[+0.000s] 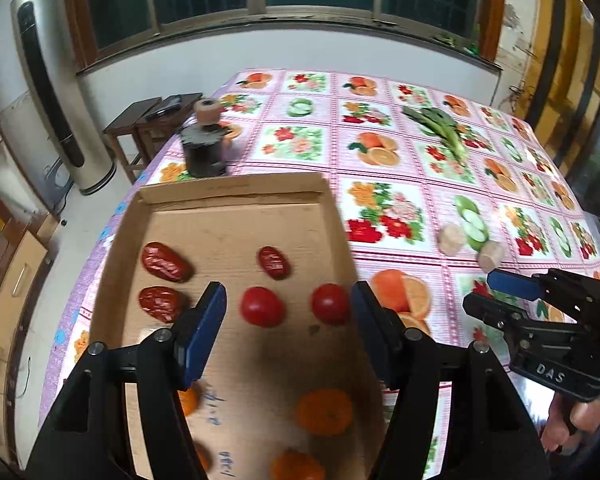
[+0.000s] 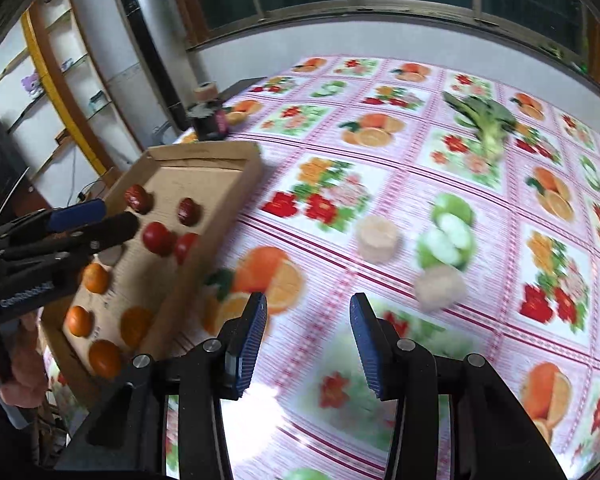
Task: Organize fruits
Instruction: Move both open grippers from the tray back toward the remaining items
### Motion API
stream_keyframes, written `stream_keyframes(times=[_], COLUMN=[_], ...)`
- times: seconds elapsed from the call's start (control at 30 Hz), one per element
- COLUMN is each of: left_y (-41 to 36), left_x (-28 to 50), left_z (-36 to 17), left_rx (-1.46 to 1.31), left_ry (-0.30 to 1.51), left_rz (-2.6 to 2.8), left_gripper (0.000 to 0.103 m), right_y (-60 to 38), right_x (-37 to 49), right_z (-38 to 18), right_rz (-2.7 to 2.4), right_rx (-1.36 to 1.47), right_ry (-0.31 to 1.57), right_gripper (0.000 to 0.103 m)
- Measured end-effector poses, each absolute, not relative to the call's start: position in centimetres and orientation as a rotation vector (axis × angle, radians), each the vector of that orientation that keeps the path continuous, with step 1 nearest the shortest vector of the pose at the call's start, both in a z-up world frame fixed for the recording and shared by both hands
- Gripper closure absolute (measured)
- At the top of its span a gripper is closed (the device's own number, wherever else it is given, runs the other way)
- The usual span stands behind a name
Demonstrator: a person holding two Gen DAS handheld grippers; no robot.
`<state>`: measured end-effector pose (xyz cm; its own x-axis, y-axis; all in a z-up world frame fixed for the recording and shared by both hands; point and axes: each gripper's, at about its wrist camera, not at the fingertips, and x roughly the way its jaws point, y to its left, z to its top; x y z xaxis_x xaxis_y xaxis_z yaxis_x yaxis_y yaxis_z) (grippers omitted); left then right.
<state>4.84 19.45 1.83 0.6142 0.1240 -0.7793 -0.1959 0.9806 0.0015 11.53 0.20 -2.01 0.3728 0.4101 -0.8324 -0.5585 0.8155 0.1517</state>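
Mostly done, I'd say: red dates, tomatoes and oranges already lie in the cardboard tray (image 1: 236,204), while two pale peeled pieces (image 2: 378,238) wait on the table (image 2: 420,184). Both left tongs (image 1: 288,304) and right tongs (image 2: 308,320) gape apart, holding nothing.

We see pink-and-white checked tablecloth (image 2: 380,208) printed with orange slices, red flowers, green apple halves. On it, brown cardboard tray (image 1: 236,196). Inside tray: dark red wrinkled dates (image 1: 165,261) at far end, two glossy red tomatoes (image 1: 261,306) mid-tray, orange tangerines (image 1: 324,412) at near end. Right of tray, two pale beige pieces (image 2: 379,238) and green leafy vegetable (image 2: 485,120). We note blue pads (image 1: 204,336) on black fingers.
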Motion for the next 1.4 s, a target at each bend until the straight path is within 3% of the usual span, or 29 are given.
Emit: stream_keyframes(times=[0.43,1.03,1.13,1.4], left_y=[15.1,11.0,10.2,7.5], left_x=[6.3,11.9,13.0,16.5], left_z=[2.6,-0.1,-0.9,-2.7], left_rx=[-0.059,-0.064,-0.064,-0.045], left_ry=[0.895,0.994,1.021,1.052], left_rz=[0.101,0.014,-0.011,-0.037], left_gripper=[0.039,0.039,0.039,0.04], right_y=[-5.1,-4.5,-4.5,-7.6], right_x=[13.2,17.3,17.6,16.0], right_z=[-3.0,-5.0,-5.3,-4.8], right_rz=[0.532,0.529,0.533,0.487], right_rx=[-0.139,-0.133,-0.134,-0.082], right_ry=[1.035,1.054,1.056,1.053], right_gripper=[0.058,0.054,0.063,0.063])
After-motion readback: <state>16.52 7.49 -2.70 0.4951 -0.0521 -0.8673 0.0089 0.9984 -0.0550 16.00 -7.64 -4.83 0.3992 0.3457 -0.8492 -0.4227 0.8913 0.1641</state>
